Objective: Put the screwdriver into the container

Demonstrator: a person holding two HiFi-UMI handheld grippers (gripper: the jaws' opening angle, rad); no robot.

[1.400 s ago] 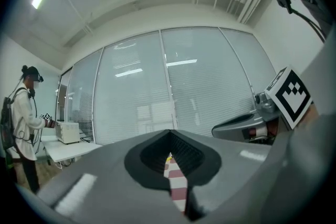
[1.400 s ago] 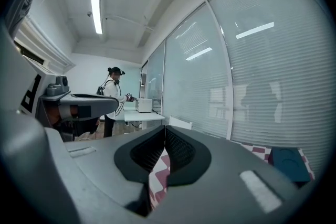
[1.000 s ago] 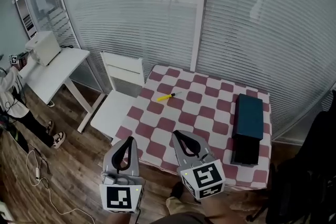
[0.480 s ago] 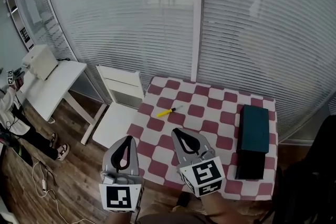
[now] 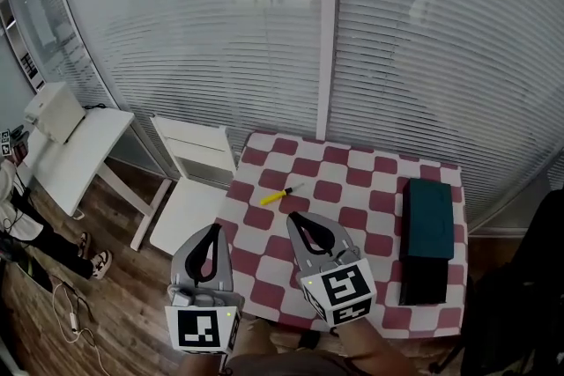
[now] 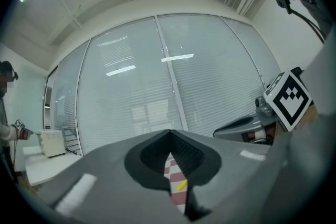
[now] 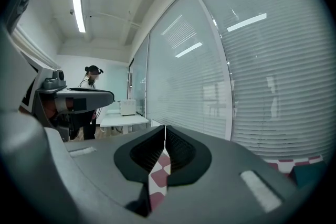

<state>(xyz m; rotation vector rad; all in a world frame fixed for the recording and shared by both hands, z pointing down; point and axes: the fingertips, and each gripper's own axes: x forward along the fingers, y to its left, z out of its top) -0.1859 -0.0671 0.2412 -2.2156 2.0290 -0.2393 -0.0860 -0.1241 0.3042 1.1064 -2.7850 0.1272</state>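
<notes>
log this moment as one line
phase: pre-grasp | left gripper: shut, empty | right gripper: shut, empty | screwdriver: lying on checkered table, untouched | container: at table's right side

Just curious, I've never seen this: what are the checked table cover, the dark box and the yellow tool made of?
Table cover: likely cloth or vinyl, matte red-and-white checks. Box: probably matte plastic, dark teal with flat sides; not certain. Screwdriver: yellow handle looks plastic, tip too small to judge.

- The screwdriver [image 5: 276, 195] lies on the desk's [image 5: 352, 189] far left part.
- The container [image 5: 428, 220] sits along its right edge.
- A chair [image 5: 190, 189] stands left of the desk.
</notes>
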